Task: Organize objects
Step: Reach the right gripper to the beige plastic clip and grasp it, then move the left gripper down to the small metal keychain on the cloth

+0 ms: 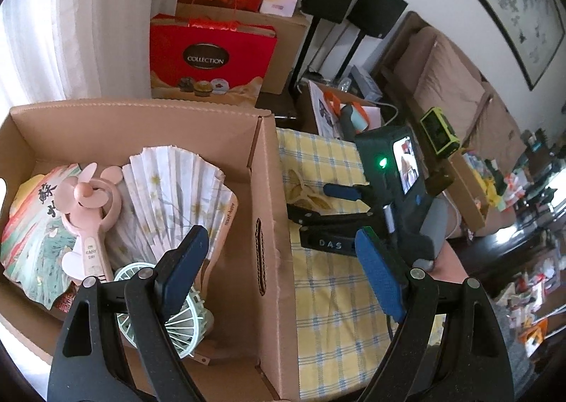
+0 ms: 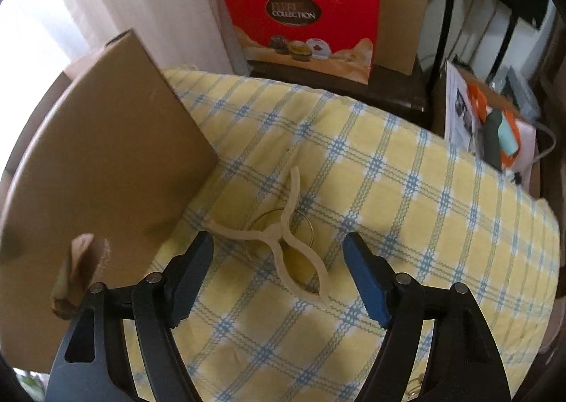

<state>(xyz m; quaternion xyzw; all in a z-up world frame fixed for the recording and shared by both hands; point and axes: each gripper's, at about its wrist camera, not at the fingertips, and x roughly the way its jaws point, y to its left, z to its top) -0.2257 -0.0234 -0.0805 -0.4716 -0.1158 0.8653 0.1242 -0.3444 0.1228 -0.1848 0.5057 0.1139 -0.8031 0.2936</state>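
From the left wrist view, the left gripper (image 1: 283,271) hangs with its jaws spread wide and nothing between them, straddling the right wall of an open cardboard box (image 1: 272,211). Inside the box lie a white folding fan (image 1: 177,193), a pink handheld fan (image 1: 93,218), a round printed fan (image 1: 32,221) and a mint green fan (image 1: 169,310). To the right of the box, the right gripper (image 1: 315,200) is over the yellow checked cloth (image 1: 332,296). From the right wrist view, the right gripper (image 2: 277,278) is wide apart and holds nothing, poised just above a cream looped hair clip (image 2: 279,239) that lies on a gold ring (image 2: 307,228) on the cloth (image 2: 424,225), just beside the box wall (image 2: 106,161). A red gift box (image 2: 300,16) stands behind.
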